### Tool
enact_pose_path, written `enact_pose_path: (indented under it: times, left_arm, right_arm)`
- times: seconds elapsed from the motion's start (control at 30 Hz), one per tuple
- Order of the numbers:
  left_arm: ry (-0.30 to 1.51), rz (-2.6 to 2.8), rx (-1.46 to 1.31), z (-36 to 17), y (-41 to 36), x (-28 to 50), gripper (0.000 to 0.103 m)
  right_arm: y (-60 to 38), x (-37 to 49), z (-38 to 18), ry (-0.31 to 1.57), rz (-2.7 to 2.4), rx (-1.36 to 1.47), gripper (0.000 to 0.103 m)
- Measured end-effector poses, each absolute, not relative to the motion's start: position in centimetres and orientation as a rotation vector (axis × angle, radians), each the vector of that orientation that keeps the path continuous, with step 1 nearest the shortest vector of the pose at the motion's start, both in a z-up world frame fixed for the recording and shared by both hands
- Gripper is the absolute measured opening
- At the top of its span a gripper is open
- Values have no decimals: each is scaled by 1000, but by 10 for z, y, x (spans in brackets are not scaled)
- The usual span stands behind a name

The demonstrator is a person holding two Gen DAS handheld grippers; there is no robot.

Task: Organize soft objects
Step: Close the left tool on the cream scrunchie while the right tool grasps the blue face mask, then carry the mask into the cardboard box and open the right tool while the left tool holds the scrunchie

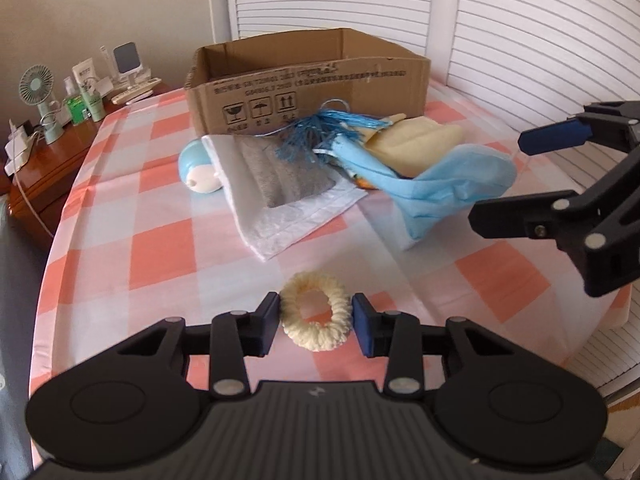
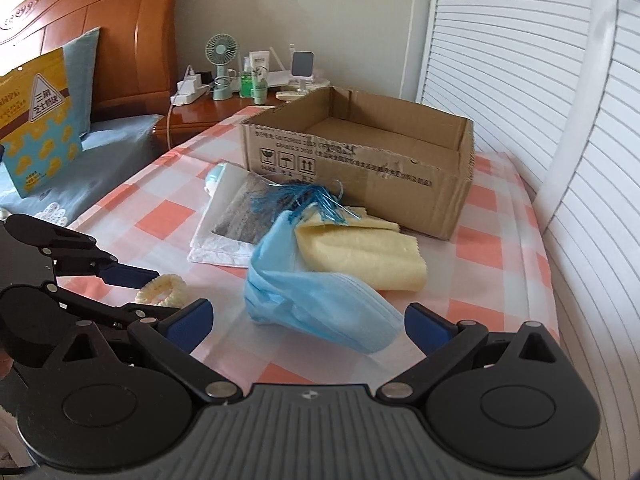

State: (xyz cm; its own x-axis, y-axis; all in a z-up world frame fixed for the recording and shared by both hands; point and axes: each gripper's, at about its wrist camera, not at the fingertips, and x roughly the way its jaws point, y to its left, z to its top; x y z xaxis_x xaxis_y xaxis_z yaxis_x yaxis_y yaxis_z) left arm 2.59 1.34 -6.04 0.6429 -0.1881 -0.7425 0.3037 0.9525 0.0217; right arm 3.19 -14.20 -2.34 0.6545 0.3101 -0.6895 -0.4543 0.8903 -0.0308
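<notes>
Left claw [image 1: 315, 322] pinching cream scrunchie [image 1: 316, 312] on checked worktop [image 1: 160, 248], right claw [image 2: 308, 322] spread wide near blue mask [image 2: 320, 300], yellow cloth [image 2: 360, 256] just beside mask, open box [image 2: 360, 152] behind the pile

1. You work over a table spread with a pink-and-white checked cloth [image 1: 160, 240].
2. At its far side stands an open cardboard box [image 1: 308, 88].
3. In front of the box lie a white packet [image 1: 280, 216], a blue round toy [image 1: 200, 168], a yellow cloth [image 2: 360, 256] and a blue face mask [image 2: 320, 304].
4. A cream scrunchie [image 1: 316, 316] sits nearest you.
</notes>
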Motion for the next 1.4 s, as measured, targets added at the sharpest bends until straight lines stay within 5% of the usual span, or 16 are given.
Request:
enact_pose_path:
  times: [0.37,0.6,0.73,0.93,1.4]
  left_arm:
    - [842,-217,83,-64,36,27,38]
    - [841,-221,81,-65,36,27,38]
    - [842,-221,78,-64,36,27,38]
    - [841,-222,79,-64,37,27,38]
    - [840,-222,103,-59,36,26,38]
  right_arm:
    - [-103,36,-29,707,539,-276,100]
    - [-107,50,-51,751,495,-307,81]
    - [-105,51,-59,750,465,-363,55]
    - [-107,46,-59,738,465,-388,34]
    - [-123,28,-35,732,520,-332,23]
